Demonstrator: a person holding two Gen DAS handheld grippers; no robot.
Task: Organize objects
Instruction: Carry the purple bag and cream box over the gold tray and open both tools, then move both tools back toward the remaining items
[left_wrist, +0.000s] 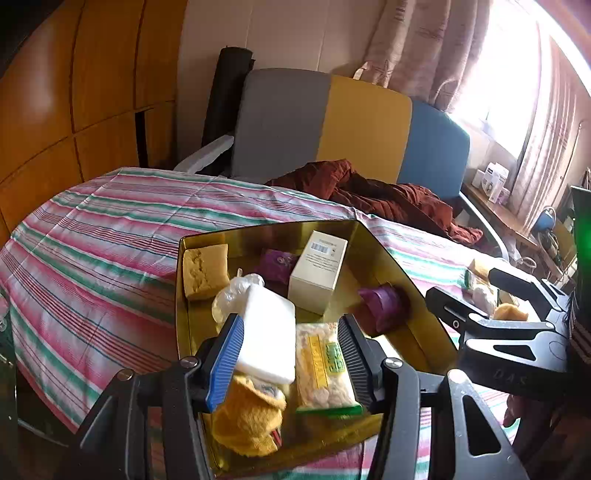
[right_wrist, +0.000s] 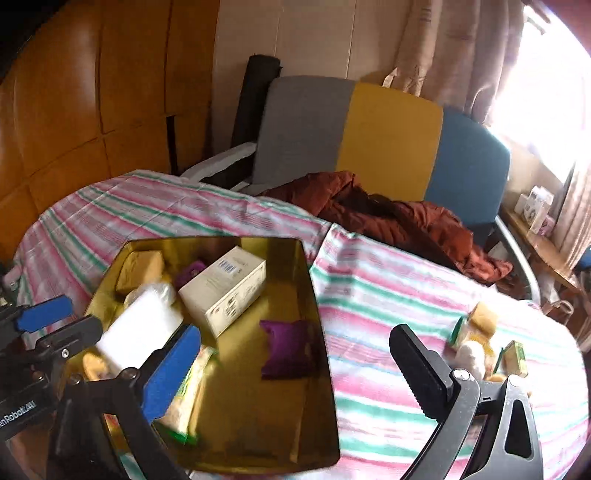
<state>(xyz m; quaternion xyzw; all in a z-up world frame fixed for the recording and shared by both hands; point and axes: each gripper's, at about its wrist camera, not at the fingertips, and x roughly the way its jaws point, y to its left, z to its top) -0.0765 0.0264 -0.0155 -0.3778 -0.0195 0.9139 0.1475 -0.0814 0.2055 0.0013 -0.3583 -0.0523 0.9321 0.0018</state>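
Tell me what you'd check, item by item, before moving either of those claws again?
1. Left gripper open above the gold box: ok, nothing clamped.
2. Right gripper open and empty: ok.
3. White block resting inside the box: ok.
4. Cream carton inside the box, lying tilted: ok.
5. Loose packets outside the box on the striped cloth: not ok, not yet sorted.
6. Clear path from right gripper to the packets: cannot tell, picture blurred.
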